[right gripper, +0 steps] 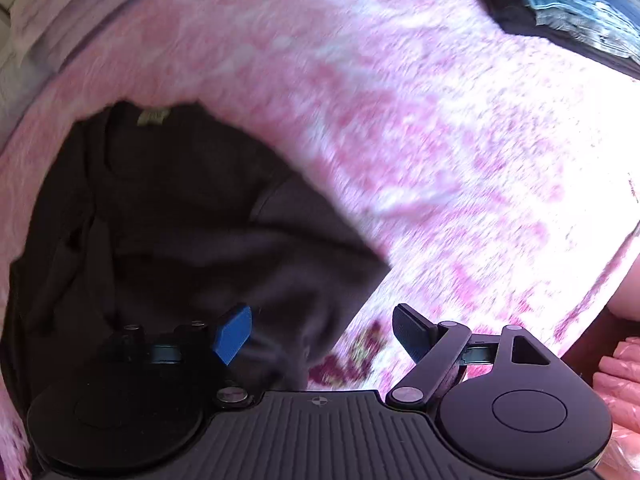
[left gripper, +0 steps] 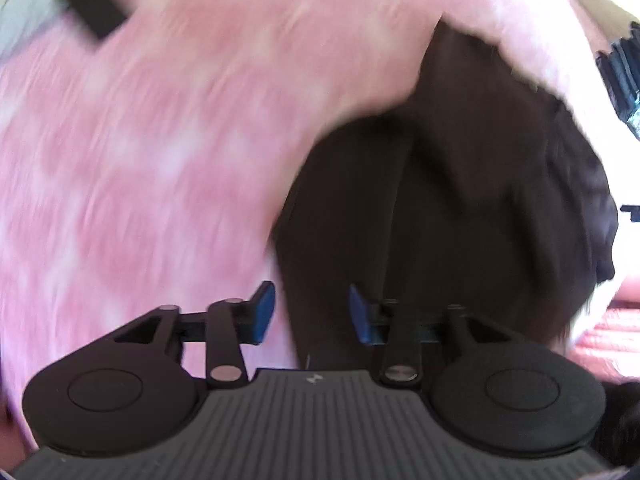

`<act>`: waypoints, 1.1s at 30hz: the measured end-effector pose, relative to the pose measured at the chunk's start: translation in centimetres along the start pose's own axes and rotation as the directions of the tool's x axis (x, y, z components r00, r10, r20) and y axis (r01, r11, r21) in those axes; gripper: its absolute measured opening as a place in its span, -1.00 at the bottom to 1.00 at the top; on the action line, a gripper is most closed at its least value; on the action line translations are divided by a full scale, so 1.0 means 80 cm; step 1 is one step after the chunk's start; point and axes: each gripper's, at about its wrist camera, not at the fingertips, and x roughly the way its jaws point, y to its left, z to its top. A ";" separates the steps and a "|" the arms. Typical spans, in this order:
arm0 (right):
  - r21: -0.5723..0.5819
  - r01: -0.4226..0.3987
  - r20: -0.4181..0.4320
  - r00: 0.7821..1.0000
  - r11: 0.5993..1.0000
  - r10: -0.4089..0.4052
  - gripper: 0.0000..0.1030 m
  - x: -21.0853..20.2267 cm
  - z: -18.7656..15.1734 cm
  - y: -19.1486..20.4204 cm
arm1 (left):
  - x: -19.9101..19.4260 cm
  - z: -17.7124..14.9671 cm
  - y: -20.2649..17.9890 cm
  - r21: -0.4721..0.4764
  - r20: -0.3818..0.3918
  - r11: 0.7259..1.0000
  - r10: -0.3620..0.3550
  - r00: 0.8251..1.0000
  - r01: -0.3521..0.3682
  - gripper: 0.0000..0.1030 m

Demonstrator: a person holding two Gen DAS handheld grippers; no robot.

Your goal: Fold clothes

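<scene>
The jaws of both grippers stand spread with nothing between them. The left gripper (left gripper: pixel 312 312) hovers over the near edge of the dark garment (left gripper: pixel 440 216), which lies partly folded on a fluffy pink blanket (left gripper: pixel 160 140). The right gripper (right gripper: pixel 322 334) hangs at the garment's (right gripper: pixel 180 216) other side, one pad over cloth, one over blanket (right gripper: pixel 440 140). A neck label (right gripper: pixel 152 117) shows at the far end. The fabric looks thin, soft and light, likely limp once lifted, so it should sag and slide. Corners or the hem edge seem the best hold, pinched through both layers. Other clothing (right gripper: pixel 568 8) lies at the far corner.
</scene>
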 end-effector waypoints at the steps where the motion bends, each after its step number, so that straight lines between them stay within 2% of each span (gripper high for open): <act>1: 0.013 -0.010 0.014 1.000 1.000 0.010 0.57 -0.002 0.004 -0.006 | 0.014 0.026 -0.013 0.029 0.021 0.999 -0.017 1.000 0.016 -0.08; 5: 0.050 -0.092 0.055 0.994 0.995 0.089 0.56 0.018 0.032 -0.023 | 0.077 0.121 -0.069 0.157 0.081 0.985 -0.083 0.993 0.070 0.00; 6: 0.027 -0.101 0.051 0.994 0.994 0.100 0.56 0.030 0.038 -0.021 | 0.093 0.141 -0.082 0.185 0.089 0.979 -0.101 0.991 0.083 0.02; 11: -0.066 -0.135 0.017 0.990 0.989 0.137 0.56 0.082 0.057 -0.021 | 0.168 0.204 -0.127 0.253 0.078 0.963 -0.114 0.990 0.091 0.04; 12: -0.079 -0.138 0.008 0.990 0.987 0.139 0.53 0.092 0.057 -0.024 | 0.187 0.213 -0.125 0.251 0.055 0.963 -0.113 0.992 0.096 -0.09; 13: -0.109 -0.125 0.006 0.992 0.986 0.126 0.16 0.095 0.059 -0.022 | 0.201 0.216 -0.127 0.248 0.020 0.962 -0.119 0.993 0.110 -0.25; 14: -0.140 -0.111 0.005 0.994 0.984 0.113 -0.28 0.098 0.060 -0.020 | 0.196 0.215 -0.128 0.249 0.023 0.962 -0.122 0.992 0.112 -0.78; 15: -0.180 -0.114 -0.011 0.993 0.977 0.113 -0.57 0.097 0.063 -0.018 | 0.189 0.213 -0.129 0.250 0.031 0.962 -0.124 0.992 0.112 -0.87; 16: -0.195 -0.150 -0.034 0.989 0.969 0.147 -1.00 0.093 0.065 -0.019 | 0.182 0.212 -0.129 0.252 0.040 0.961 -0.126 0.991 0.112 -0.89; 20: -0.314 -0.137 -0.024 0.990 0.940 0.136 -1.00 0.060 0.080 0.004 | 0.144 0.207 -0.125 0.236 0.095 0.966 -0.130 0.987 0.105 -0.90; 23: -0.403 -0.167 0.069 0.975 0.900 0.212 -1.00 0.039 0.137 0.058 | 0.072 0.203 -0.087 0.162 0.200 0.986 -0.079 0.977 0.047 -0.89; 26: -0.492 -0.184 0.153 0.944 0.851 0.293 -1.00 0.018 0.193 0.112 | 0.008 0.212 -0.029 0.032 0.306 0.999 0.007 0.952 -0.018 -0.89; 29: -0.577 -0.188 0.226 0.898 0.795 0.377 -1.00 -0.003 0.250 0.166 | -0.018 0.235 0.022 -0.059 0.372 0.995 0.100 0.923 -0.084 -0.85; 30: -0.605 -0.186 0.248 0.880 0.774 0.405 -1.00 -0.009 0.269 0.184 | -0.026 0.242 0.039 -0.090 0.391 0.990 0.132 0.911 -0.105 -0.79; 32: -0.658 -0.151 0.300 0.846 0.738 0.440 -0.99 -0.007 0.299 0.230 | -0.019 0.256 0.071 -0.173 0.372 0.970 0.225 0.900 -0.171 -0.62; 33: -0.669 -0.099 0.324 0.853 0.737 0.409 -0.99 0.004 0.309 0.258 | -0.013 0.260 0.087 -0.226 0.340 0.953 0.270 0.901 -0.201 -0.48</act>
